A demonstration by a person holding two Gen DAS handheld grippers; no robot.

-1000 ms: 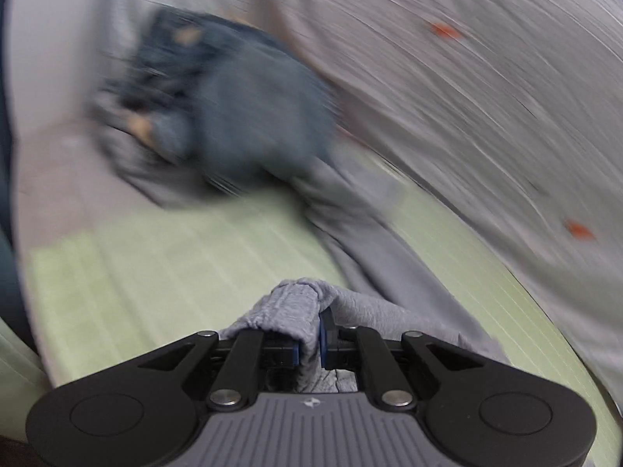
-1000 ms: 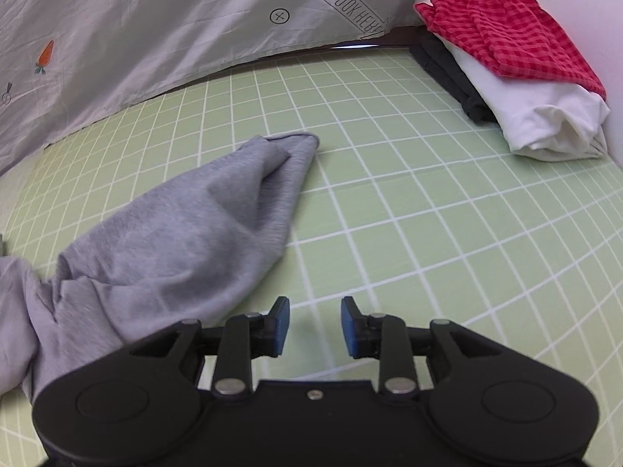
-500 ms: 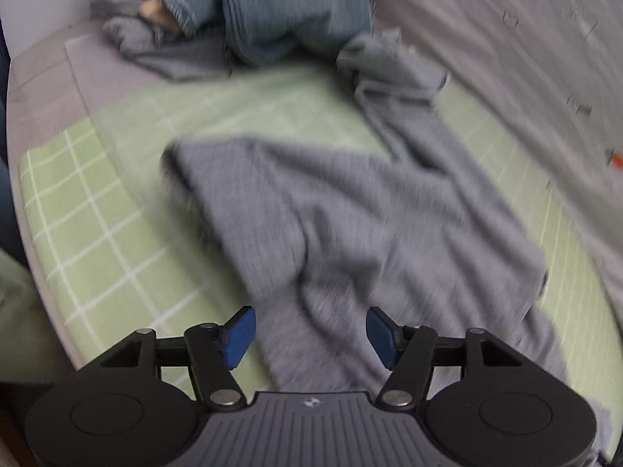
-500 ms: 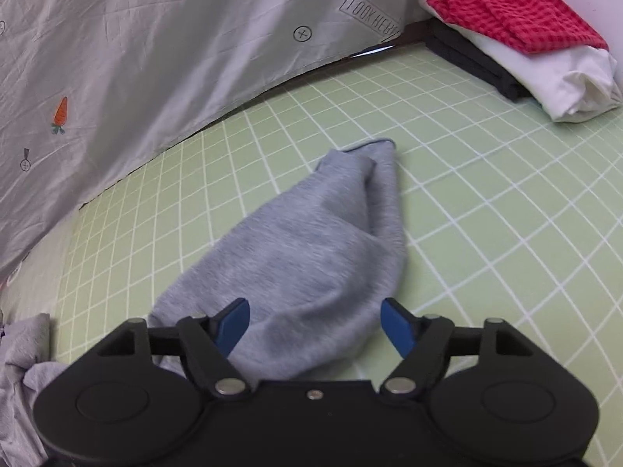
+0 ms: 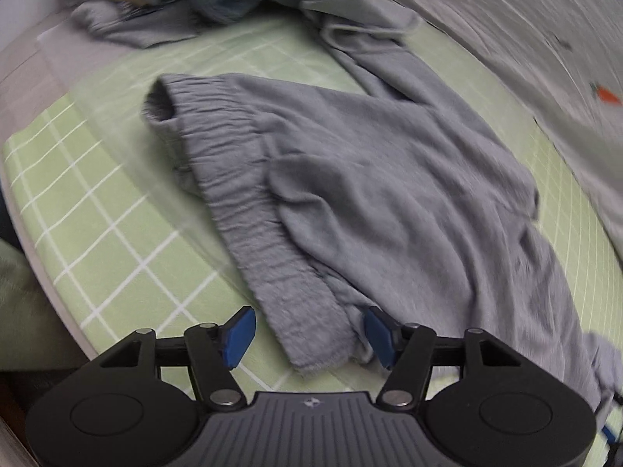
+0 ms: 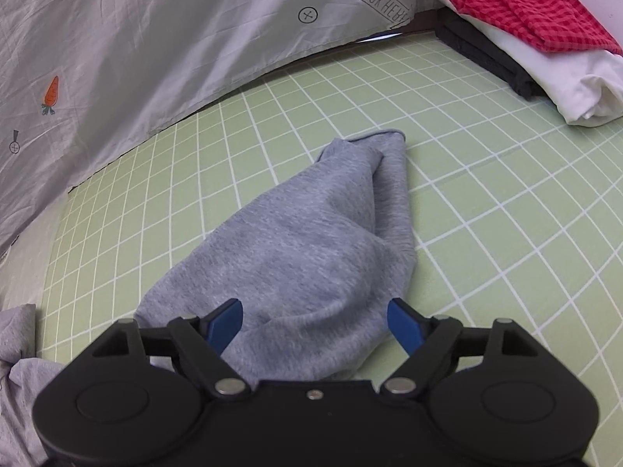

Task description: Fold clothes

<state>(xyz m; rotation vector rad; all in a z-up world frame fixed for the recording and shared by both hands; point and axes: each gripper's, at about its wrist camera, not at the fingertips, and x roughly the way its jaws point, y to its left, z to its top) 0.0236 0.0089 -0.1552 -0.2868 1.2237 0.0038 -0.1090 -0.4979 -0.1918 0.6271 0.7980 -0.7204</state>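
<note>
Gray sweatpants (image 5: 370, 179) sprawl across the green grid mat (image 5: 101, 210), waistband toward 10 o'clock; the left gripper (image 5: 309, 334) hangs released above them. The right gripper (image 6: 315, 325), likewise released, straddles a pant leg (image 6: 311, 241) stretching toward 12 o'clock.

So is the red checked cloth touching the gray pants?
Apart. The right wrist view shows the red checked cloth on the folded pile in the far corner, with bare green grid mat between it and the gray pants.
</note>
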